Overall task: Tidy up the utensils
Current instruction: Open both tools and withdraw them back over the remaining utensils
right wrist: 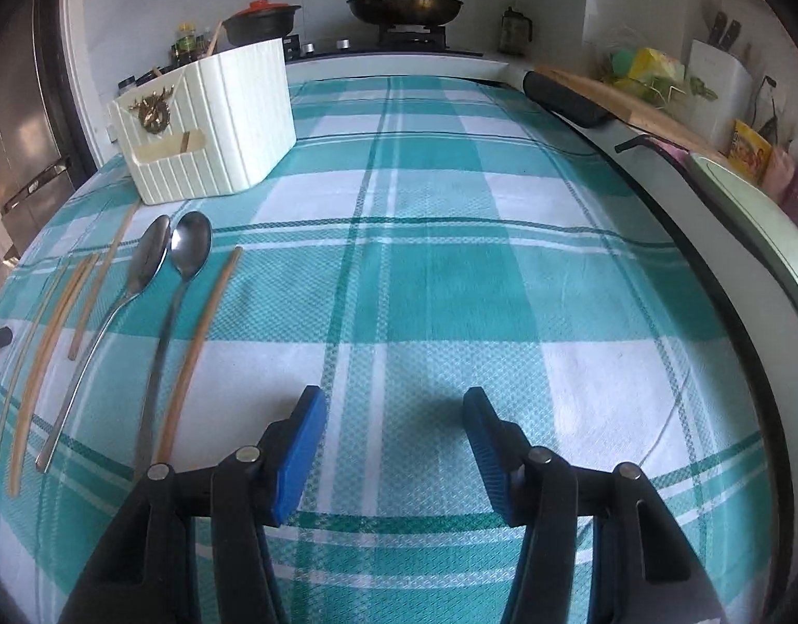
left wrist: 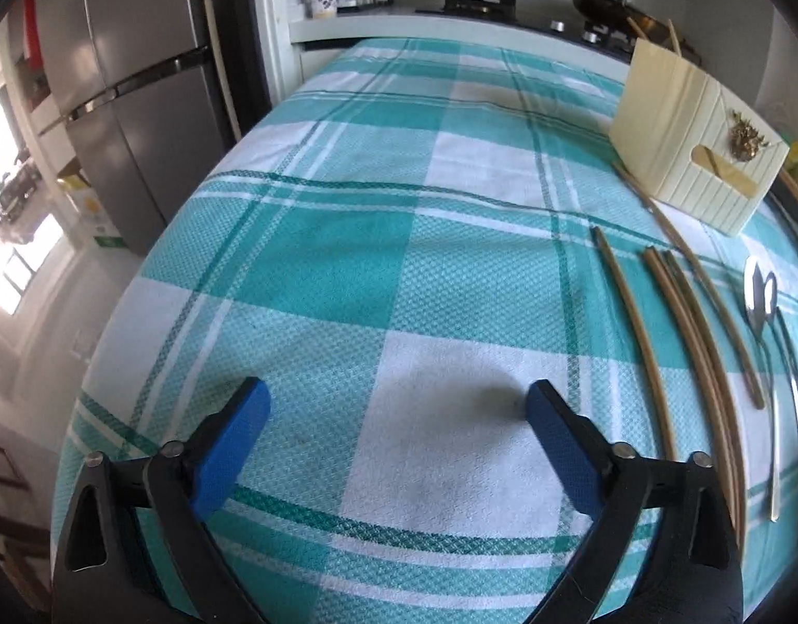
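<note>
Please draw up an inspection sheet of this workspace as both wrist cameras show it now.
Surface: table under a teal and white checked cloth, lying flat.
Job's things: two metal spoons side by side, wooden chopsticks on both sides of them, all loose on the cloth; cream ribbed holder beyond them, with some chopsticks already standing in it.
Clutter: nothing seen on the cloth.
Grippers: left gripper open and empty above bare cloth; right gripper open, empty.
Cables: a thin lead by the knife block, far right; otherwise nothing seen.
Surroundings: stove with frying pan and lidded pot, fridge.
</note>
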`<move>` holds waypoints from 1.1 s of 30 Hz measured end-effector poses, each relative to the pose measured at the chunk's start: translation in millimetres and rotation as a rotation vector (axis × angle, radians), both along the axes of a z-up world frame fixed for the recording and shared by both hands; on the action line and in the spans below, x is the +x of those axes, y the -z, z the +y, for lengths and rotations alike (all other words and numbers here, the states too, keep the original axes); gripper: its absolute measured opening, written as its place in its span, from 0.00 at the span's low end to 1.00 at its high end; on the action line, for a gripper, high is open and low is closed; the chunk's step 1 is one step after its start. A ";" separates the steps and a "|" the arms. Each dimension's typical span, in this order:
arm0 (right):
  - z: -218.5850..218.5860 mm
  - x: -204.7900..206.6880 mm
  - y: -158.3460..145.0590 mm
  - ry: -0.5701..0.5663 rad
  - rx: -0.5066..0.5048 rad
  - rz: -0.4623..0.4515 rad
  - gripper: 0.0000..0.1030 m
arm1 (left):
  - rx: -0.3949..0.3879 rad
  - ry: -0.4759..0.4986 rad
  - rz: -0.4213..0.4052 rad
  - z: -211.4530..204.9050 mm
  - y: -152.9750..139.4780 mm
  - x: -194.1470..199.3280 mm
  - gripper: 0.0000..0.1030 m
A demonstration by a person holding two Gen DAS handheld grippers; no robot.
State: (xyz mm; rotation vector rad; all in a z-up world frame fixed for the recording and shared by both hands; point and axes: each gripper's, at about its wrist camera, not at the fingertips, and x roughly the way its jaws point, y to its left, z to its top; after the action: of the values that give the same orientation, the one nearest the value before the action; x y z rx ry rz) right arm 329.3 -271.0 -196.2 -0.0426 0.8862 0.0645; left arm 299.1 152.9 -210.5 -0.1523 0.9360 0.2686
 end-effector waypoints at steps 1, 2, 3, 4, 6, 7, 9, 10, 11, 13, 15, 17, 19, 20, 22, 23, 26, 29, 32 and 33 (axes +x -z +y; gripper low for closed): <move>0.4 0.4 0.7 0.002 -0.001 0.003 0.56 | 0.003 -0.003 0.004 0.6 0.8 0.7 1.00; 1.4 0.6 0.3 0.002 -0.003 0.003 0.57 | 0.004 -0.008 0.007 0.5 0.9 1.8 1.00; 2.4 0.1 1.4 0.003 -0.010 0.006 0.61 | 0.005 -0.013 0.009 0.5 1.0 3.0 1.00; 3.9 0.3 1.8 0.005 -0.023 0.007 0.61 | 0.004 -0.022 0.012 0.4 0.9 3.8 1.00; 4.9 0.4 2.0 0.005 -0.028 0.007 0.62 | 0.000 -0.035 0.016 -0.4 0.8 5.0 1.00; 4.3 0.4 2.2 0.006 -0.022 0.007 0.62 | -0.002 -0.040 0.018 -1.0 0.9 5.2 1.00; 2.3 0.3 2.1 0.005 -0.007 0.008 0.63 | -0.001 -0.039 0.025 -1.6 0.9 5.9 1.00; 2.3 0.4 2.4 0.005 -0.005 0.008 0.63 | -0.002 -0.035 0.027 -1.5 0.9 5.3 1.00; 3.0 0.7 2.7 0.004 -0.006 0.009 0.63 | -0.003 -0.031 0.026 -1.2 0.9 5.0 1.00; 3.9 0.8 2.9 0.004 -0.011 0.009 0.64 | -0.005 -0.021 0.017 -1.6 0.8 1.3 1.00; 3.2 0.7 2.9 0.003 -0.005 0.010 0.65 | -0.011 -0.014 0.012 -1.0 1.1 0.6 1.00; 3.9 1.6 3.4 -0.008 0.003 0.013 0.70 | -0.005 -0.016 0.013 -2.2 0.9 0.3 1.00; 7.6 3.0 4.4 -0.020 -0.008 0.017 0.75 | -0.007 -0.015 0.011 -1.9 1.1 0.1 1.00; 9.0 3.4 4.6 -0.022 -0.014 0.018 0.75 | -0.008 -0.013 0.011 -1.8 1.2 0.4 1.00; 8.3 3.6 4.7 -0.021 -0.008 0.017 0.75 | -0.009 -0.011 0.011 -1.7 1.3 1.0 1.00; 7.6 3.4 4.6 -0.021 -0.004 0.017 0.75 | -0.010 -0.009 0.011 -1.4 1.4 1.1 1.00; 6.9 3.3 4.5 -0.021 -0.004 0.017 0.75 | -0.011 -0.006 0.011 -1.0 1.5 1.3 1.00; 7.2 3.3 4.4 -0.021 -0.004 0.017 0.76 | -0.011 -0.004 0.010 -1.0 1.6 1.1 1.00; 7.3 3.2 4.4 -0.021 -0.004 0.017 0.75 | -0.011 -0.003 0.010 -1.2 1.5 1.2 1.00; 7.3 3.3 4.4 -0.021 -0.004 0.017 0.75 | -0.011 -0.003 0.010 -1.2 1.5 1.2 1.00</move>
State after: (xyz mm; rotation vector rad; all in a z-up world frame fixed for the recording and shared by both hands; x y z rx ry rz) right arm 332.5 -263.7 -200.6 -0.0550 0.9031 0.0831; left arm 300.3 151.6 -212.1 -0.1628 0.9476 0.2671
